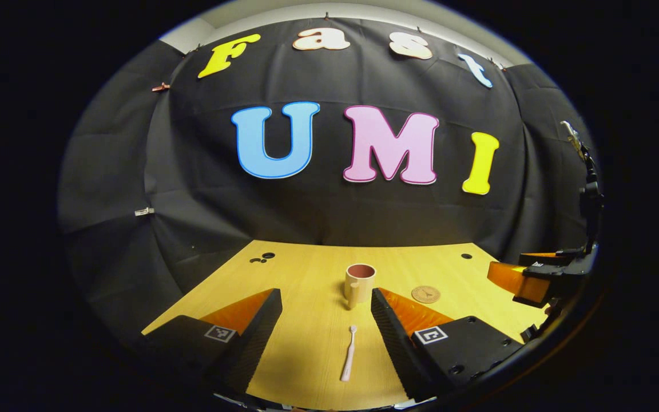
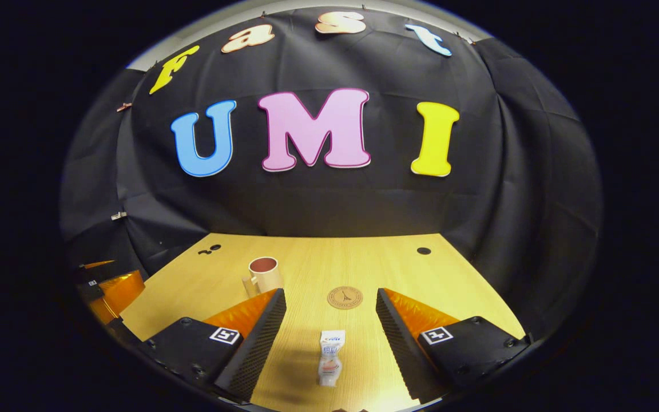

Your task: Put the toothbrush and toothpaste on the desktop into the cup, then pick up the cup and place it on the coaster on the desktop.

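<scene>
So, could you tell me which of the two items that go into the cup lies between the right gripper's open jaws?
The toothpaste: the short, stubby tube. The toothbrush, long and thin, lies between the left gripper's jaws.

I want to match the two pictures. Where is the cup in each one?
Left gripper view: the cup stands upright near the middle, just beyond the toothbrush, handle toward the camera.
Right gripper view: the cup stands left of middle, behind one of this gripper's fingers.
Shared landmark: the round coaster lies to the cup's right in both.
</scene>
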### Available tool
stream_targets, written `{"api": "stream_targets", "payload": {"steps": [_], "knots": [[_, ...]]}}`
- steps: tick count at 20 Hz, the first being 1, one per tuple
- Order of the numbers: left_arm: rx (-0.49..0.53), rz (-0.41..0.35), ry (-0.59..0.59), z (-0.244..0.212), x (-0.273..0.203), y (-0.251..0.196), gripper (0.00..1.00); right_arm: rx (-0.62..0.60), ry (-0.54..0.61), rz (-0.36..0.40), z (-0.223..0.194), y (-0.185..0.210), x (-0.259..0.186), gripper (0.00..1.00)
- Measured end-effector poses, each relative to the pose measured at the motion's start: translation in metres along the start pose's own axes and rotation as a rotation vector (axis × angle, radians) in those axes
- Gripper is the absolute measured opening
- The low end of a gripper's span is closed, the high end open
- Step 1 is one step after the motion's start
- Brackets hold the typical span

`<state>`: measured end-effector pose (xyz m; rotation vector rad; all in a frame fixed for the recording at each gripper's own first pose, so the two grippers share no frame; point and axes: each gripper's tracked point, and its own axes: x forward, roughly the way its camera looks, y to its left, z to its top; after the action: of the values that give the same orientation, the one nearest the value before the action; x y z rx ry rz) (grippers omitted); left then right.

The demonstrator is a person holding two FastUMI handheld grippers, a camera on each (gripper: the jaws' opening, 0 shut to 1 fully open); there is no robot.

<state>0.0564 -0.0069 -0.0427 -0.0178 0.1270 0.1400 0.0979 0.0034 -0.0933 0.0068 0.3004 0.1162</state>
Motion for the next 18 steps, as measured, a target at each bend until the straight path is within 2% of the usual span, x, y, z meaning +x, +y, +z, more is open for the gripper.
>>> {"api": "stream_targets", "payload": {"steps": [4,10,18], "knots": [[-0.018,0.071,0.07,-0.022,0.003,0.014,0.97,0.01,0.134,-0.011,-0.041,-0.005,0.036,0.98],[-0.074,0.157,0.201,-0.059,0.0,0.026,0.98,-0.006,0.348,-0.011,-0.116,-0.011,0.062,0.97],[-0.03,0.169,0.311,-0.09,0.001,0.01,0.98,-0.017,0.508,0.003,-0.192,-0.014,0.083,0.98]]}}
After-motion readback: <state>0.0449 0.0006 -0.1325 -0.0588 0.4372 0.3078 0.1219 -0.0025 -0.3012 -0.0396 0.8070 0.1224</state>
